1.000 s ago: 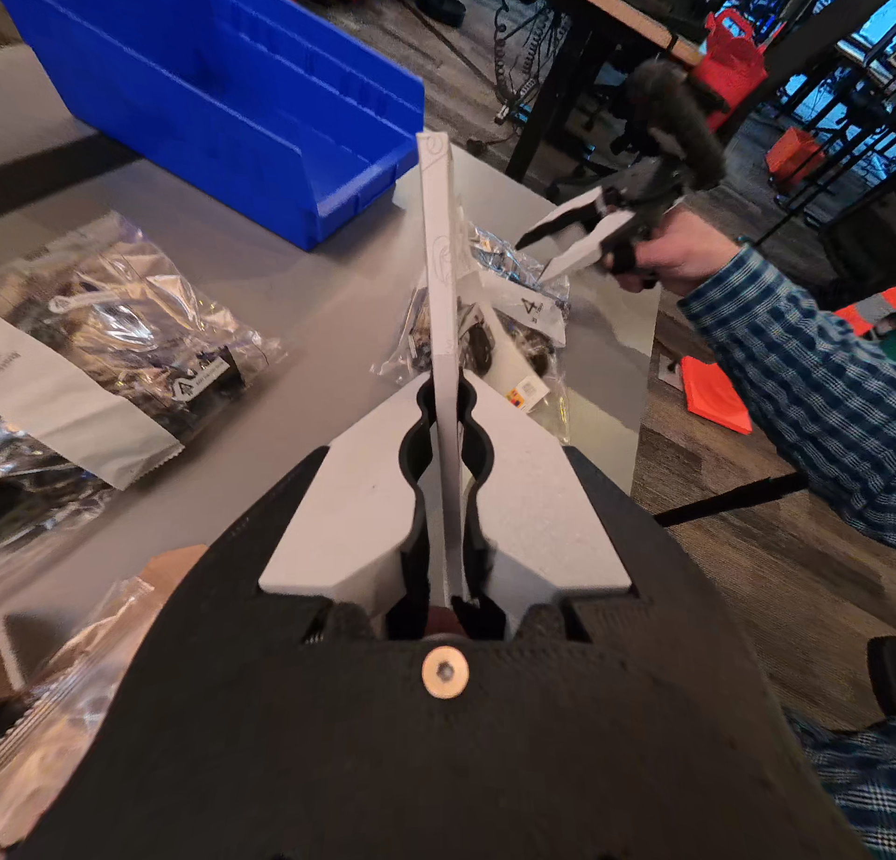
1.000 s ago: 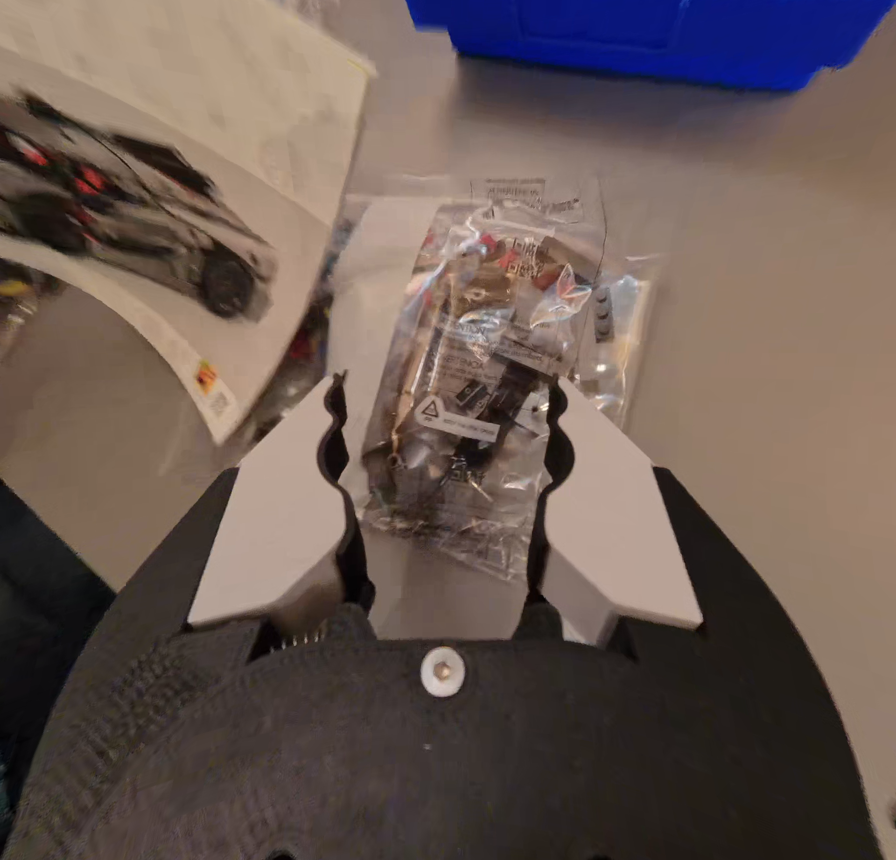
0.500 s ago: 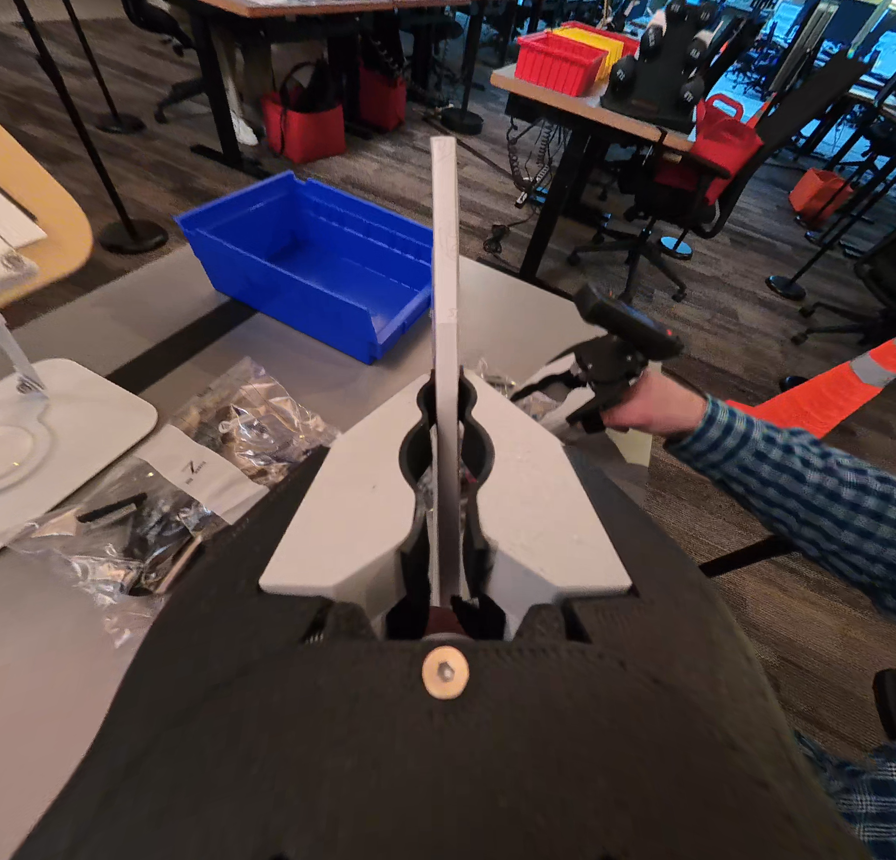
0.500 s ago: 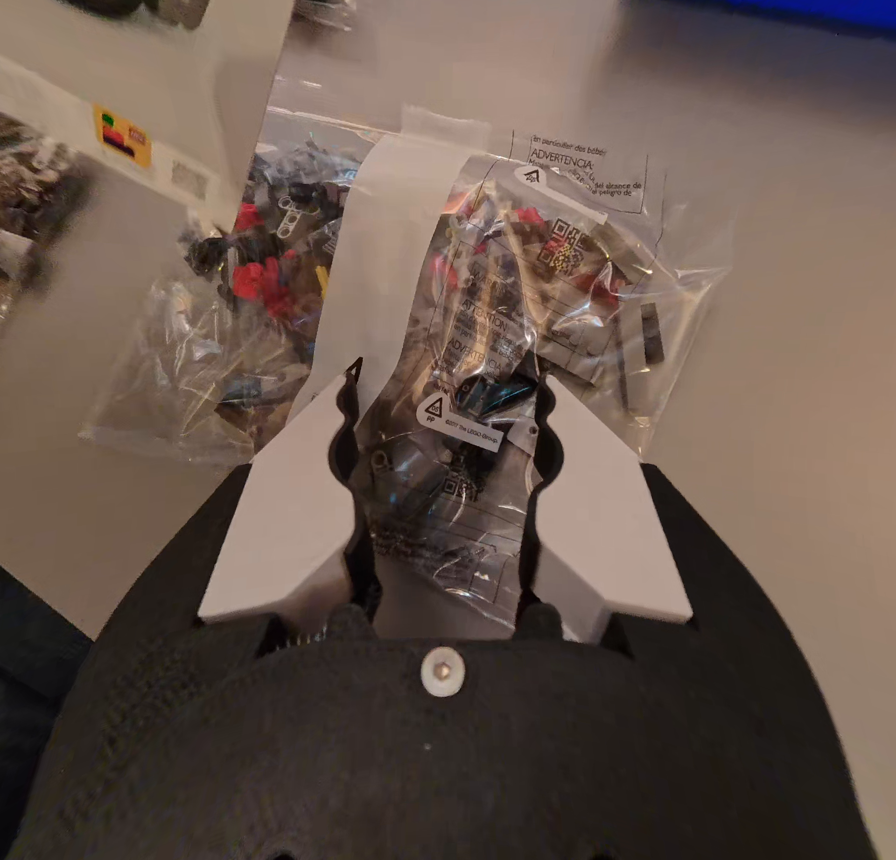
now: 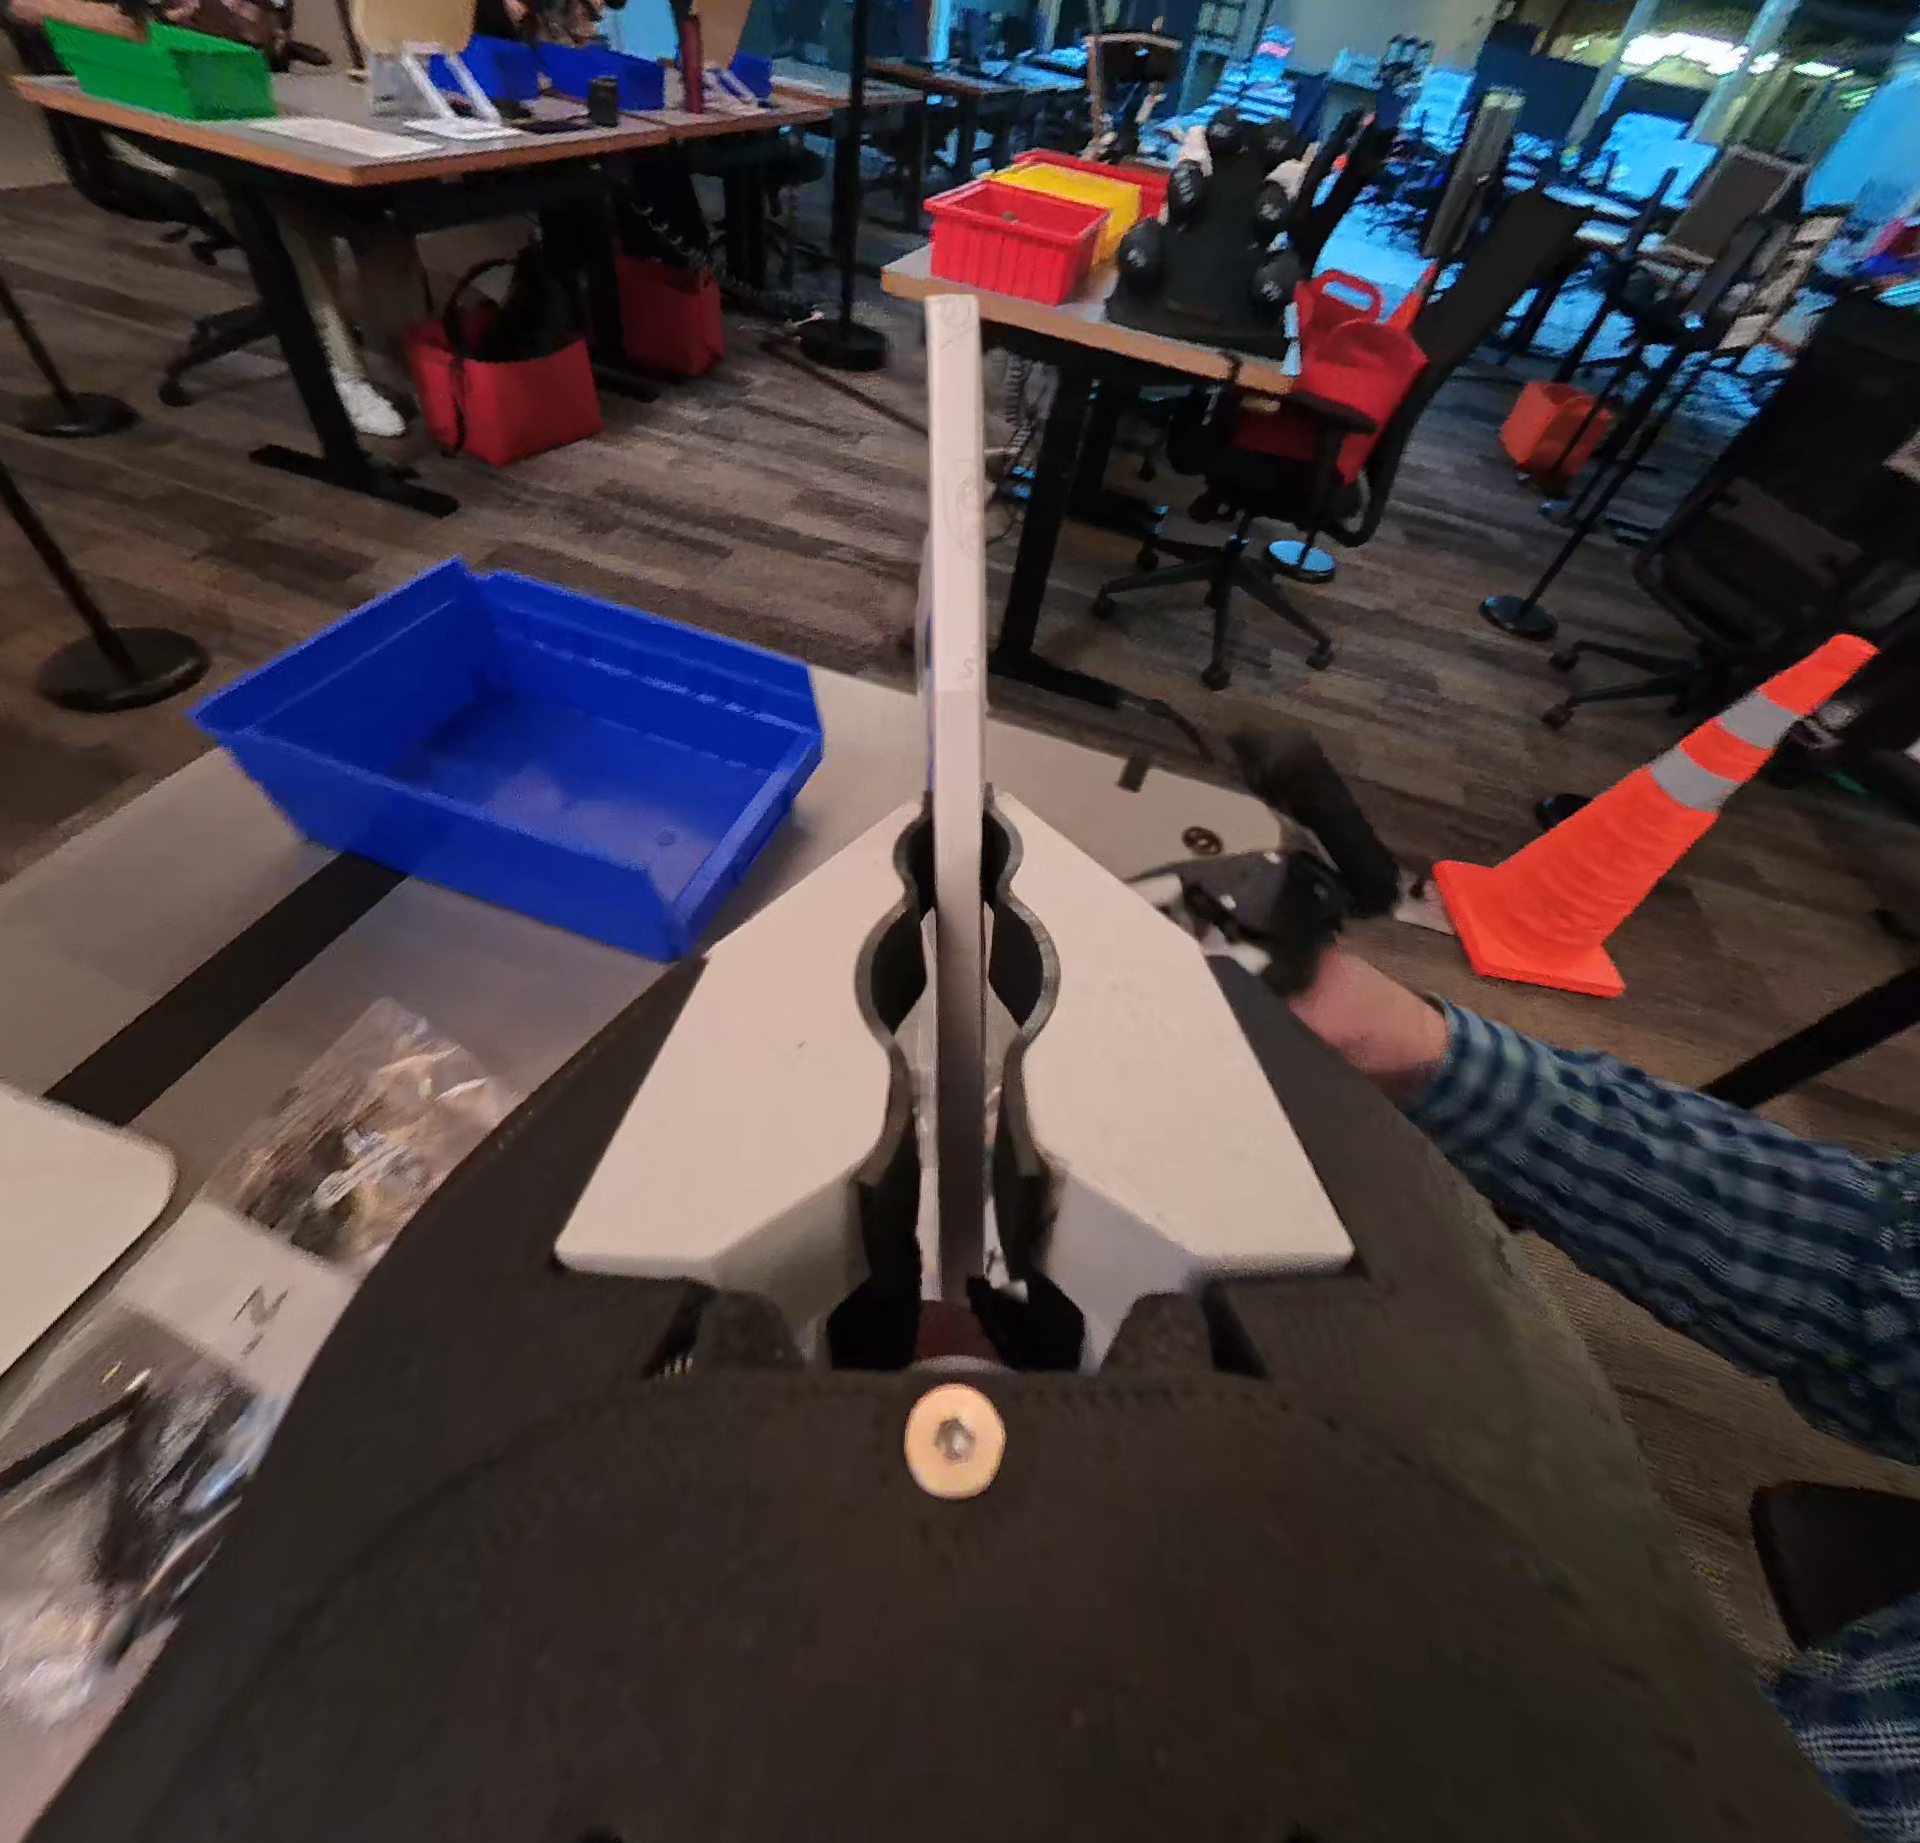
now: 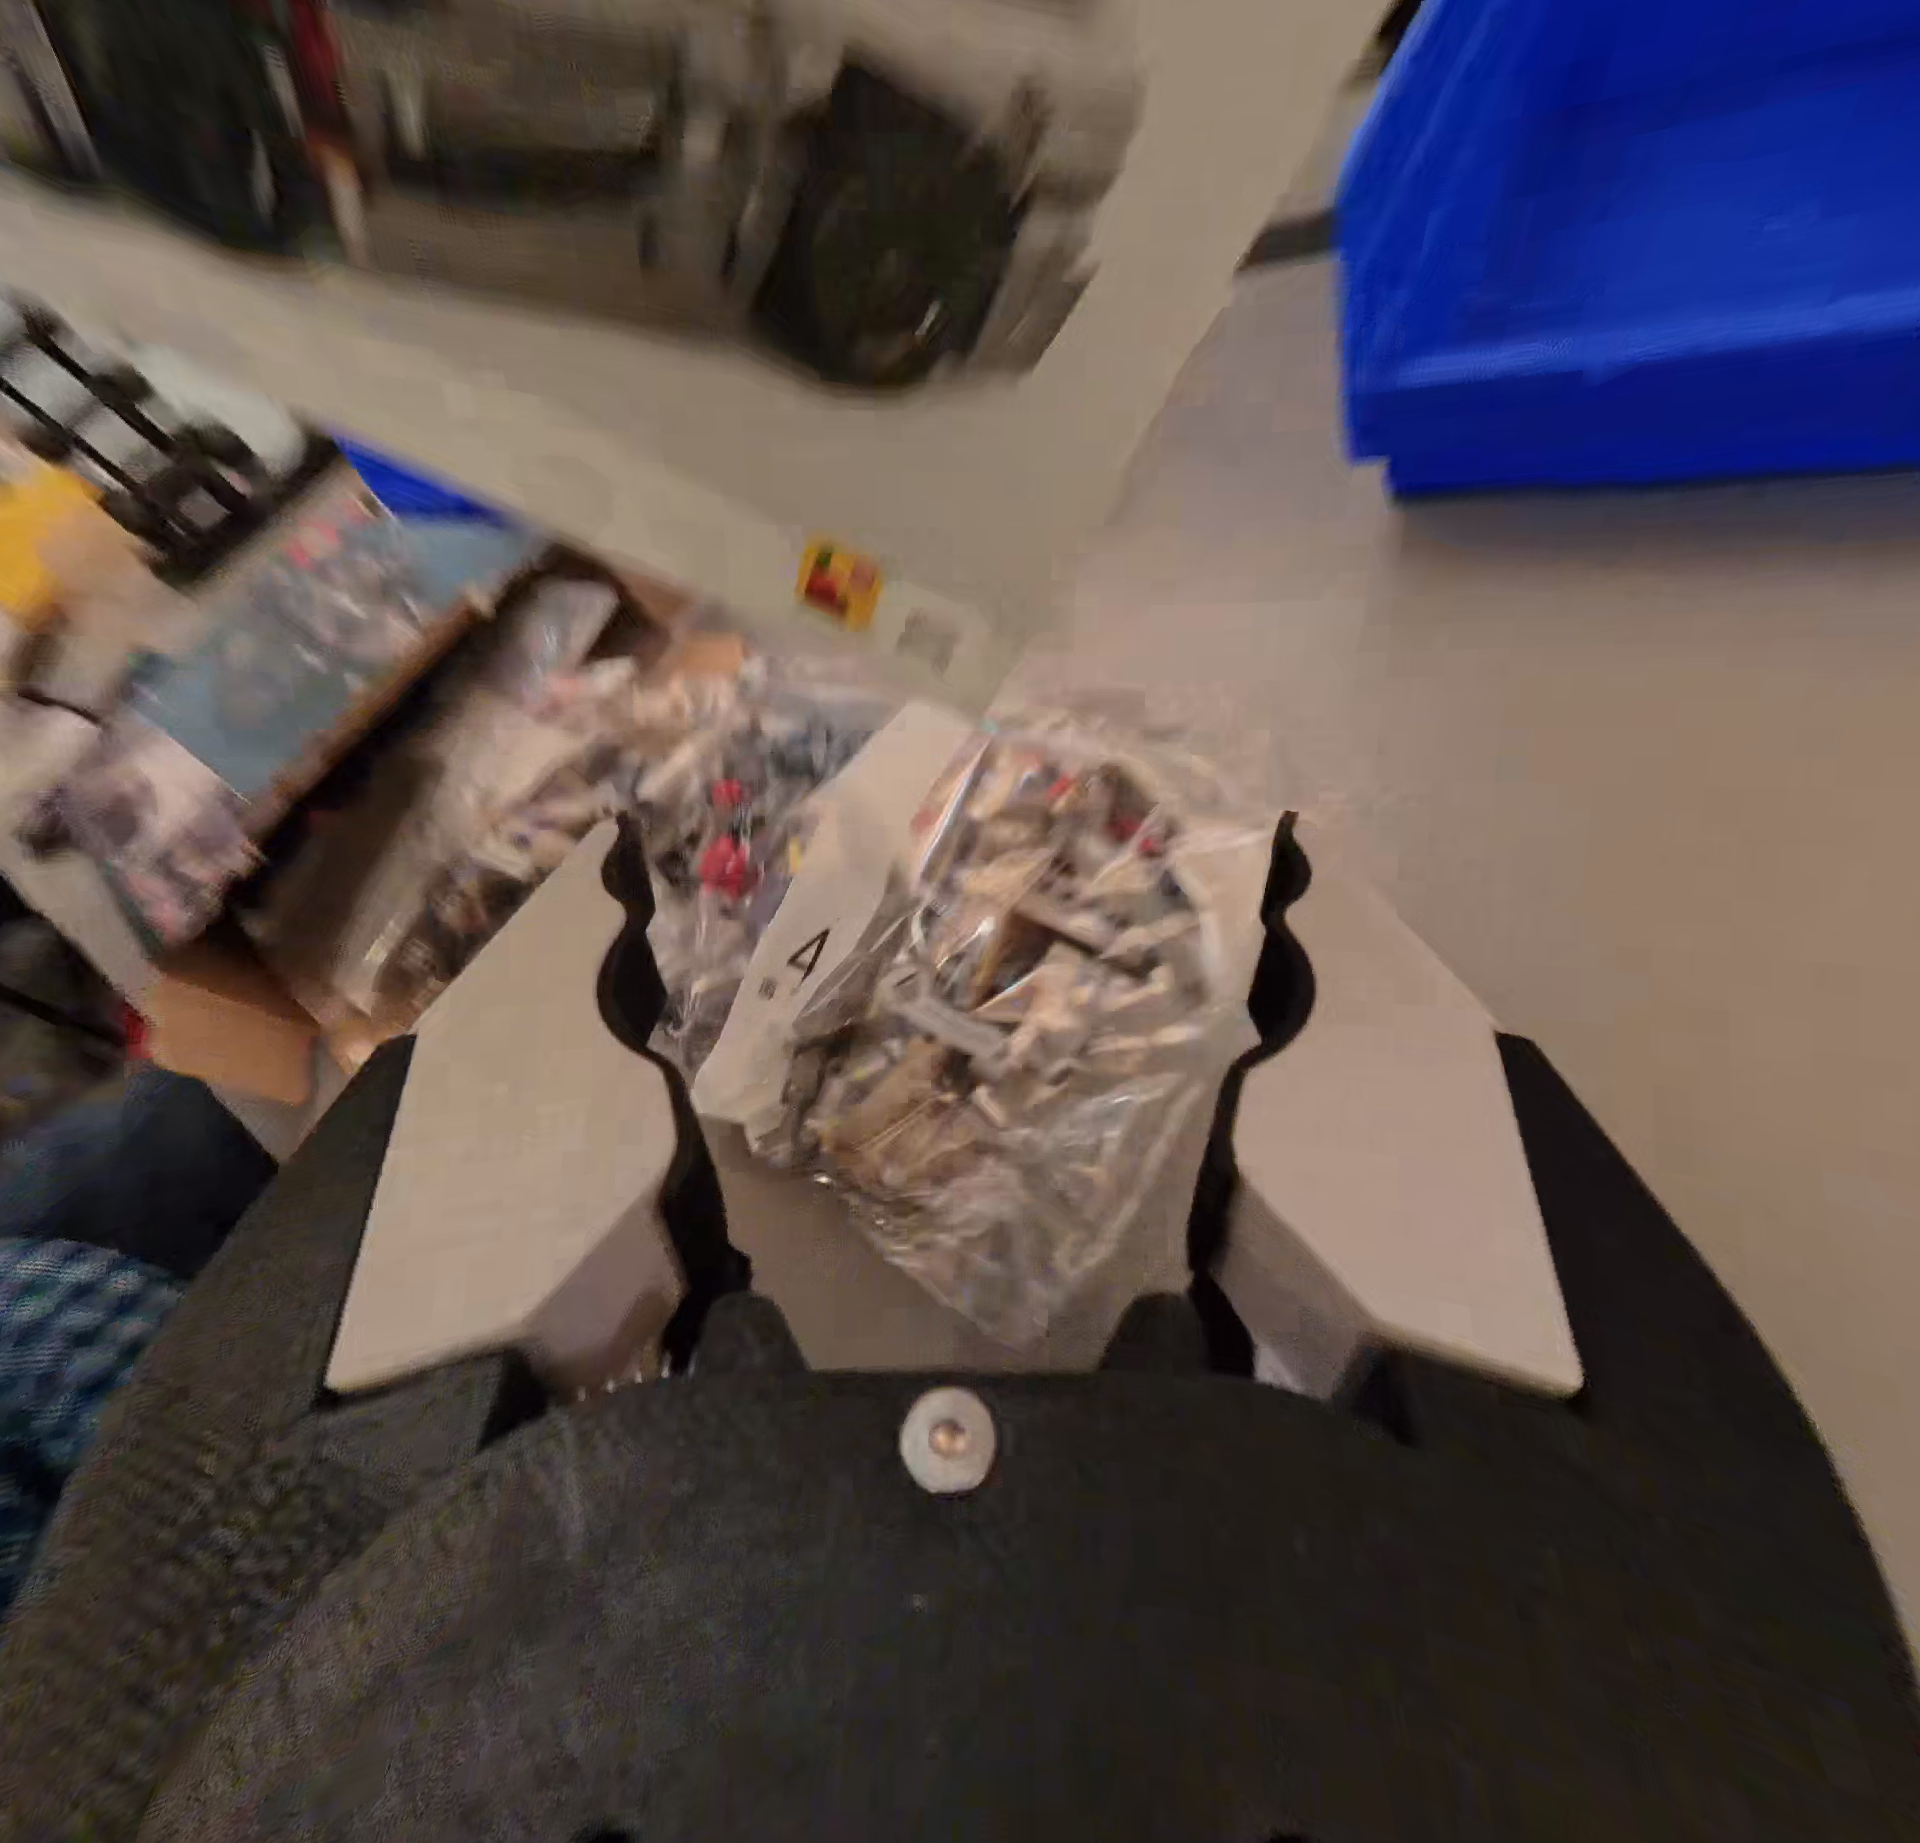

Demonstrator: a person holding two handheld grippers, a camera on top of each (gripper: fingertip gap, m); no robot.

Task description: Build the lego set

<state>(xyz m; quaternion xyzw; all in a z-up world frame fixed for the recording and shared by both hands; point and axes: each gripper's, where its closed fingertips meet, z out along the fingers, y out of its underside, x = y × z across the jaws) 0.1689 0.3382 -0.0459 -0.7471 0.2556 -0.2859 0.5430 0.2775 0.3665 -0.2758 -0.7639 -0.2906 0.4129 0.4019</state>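
Instruction booklet (image 5: 957,588), white, seen edge-on and upright, clamped between the fingers of the left gripper (image 5: 956,817); cover with a dark car picture, blurred, raised above the table. Clear bags of parts (image 6: 997,972) lay on the grey table (image 6: 1558,858), one framed by the parted right gripper (image 6: 951,848).

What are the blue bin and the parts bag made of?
Blue bin: looks like rigid moulded plastic, semi-gloss, with ribbed walls and soft highlights. Parts bag: thin clear plastic film, crinkled and glinting, with the pieces visible through it.
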